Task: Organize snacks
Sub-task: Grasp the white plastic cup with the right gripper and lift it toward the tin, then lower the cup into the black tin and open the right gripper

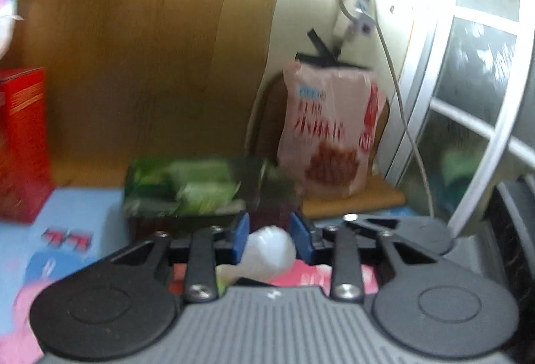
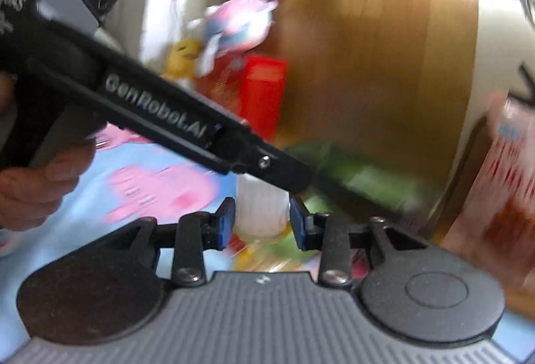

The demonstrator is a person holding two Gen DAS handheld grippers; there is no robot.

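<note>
My left gripper [image 1: 269,238] has its blue pads on either side of a white rounded snack package [image 1: 269,250]; contact is blurred. My right gripper [image 2: 262,225] has its pads on either side of a white ridged cup-like snack [image 2: 260,210], nearly touching it. The left gripper's black body [image 2: 150,110] crosses the right wrist view, held by a hand [image 2: 36,183]. A green snack box [image 1: 187,187] lies ahead; it also shows in the right wrist view [image 2: 354,176]. A pink snack bag [image 1: 331,130] stands upright by the wall.
A red box [image 1: 23,143] stands at left, also in the right wrist view [image 2: 264,93] under plush toys [image 2: 234,26]. A blue cartoon mat [image 1: 67,230] covers the surface. Wooden panel [image 1: 150,46] behind, window [image 1: 474,96] and a hanging cable [image 1: 401,116] at right.
</note>
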